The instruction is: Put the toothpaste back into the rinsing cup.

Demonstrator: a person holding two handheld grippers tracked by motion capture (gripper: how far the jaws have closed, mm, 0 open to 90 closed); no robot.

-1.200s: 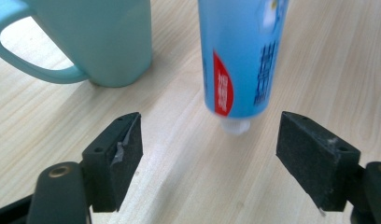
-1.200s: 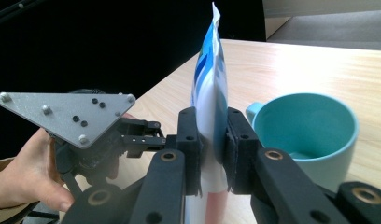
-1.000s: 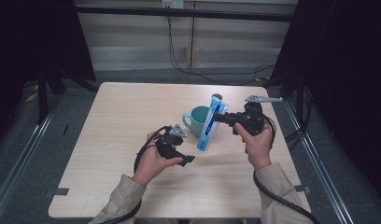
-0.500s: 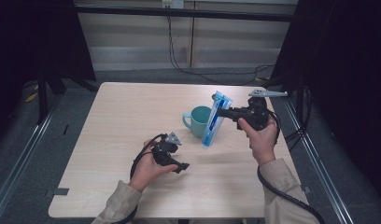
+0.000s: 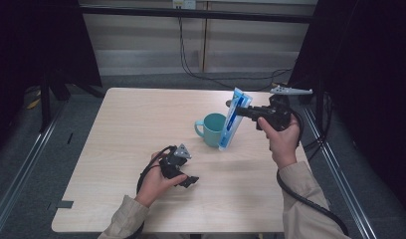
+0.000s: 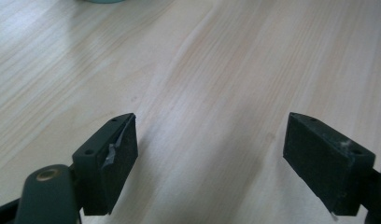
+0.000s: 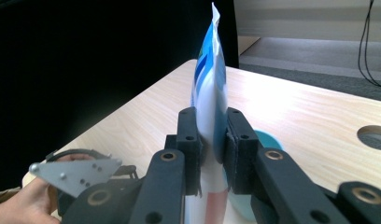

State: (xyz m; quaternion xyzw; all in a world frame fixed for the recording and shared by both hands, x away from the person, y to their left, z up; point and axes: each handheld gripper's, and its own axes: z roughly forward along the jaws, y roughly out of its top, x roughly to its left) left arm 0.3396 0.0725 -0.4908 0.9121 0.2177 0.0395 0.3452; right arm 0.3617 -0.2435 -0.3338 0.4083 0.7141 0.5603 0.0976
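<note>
From the high view, the right gripper (image 5: 239,112) pinches a blue and white tube (image 5: 232,121) near its top. The tube leans just beside a teal mug (image 5: 212,129) on the wooden table (image 5: 121,124), its low end by the mug's right side. The left gripper (image 5: 190,180) sits low near the front of the table.

In the left gripper view, the two black jaws are wide apart over bare wood.

In the right gripper view, the jaws squeeze the tube (image 7: 208,93), and the mug (image 7: 268,140) peeks out behind them.

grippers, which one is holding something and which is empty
The right gripper is shut on the blue and white tube, beside the teal mug. The left gripper is empty, jaws wide apart over bare table.
</note>
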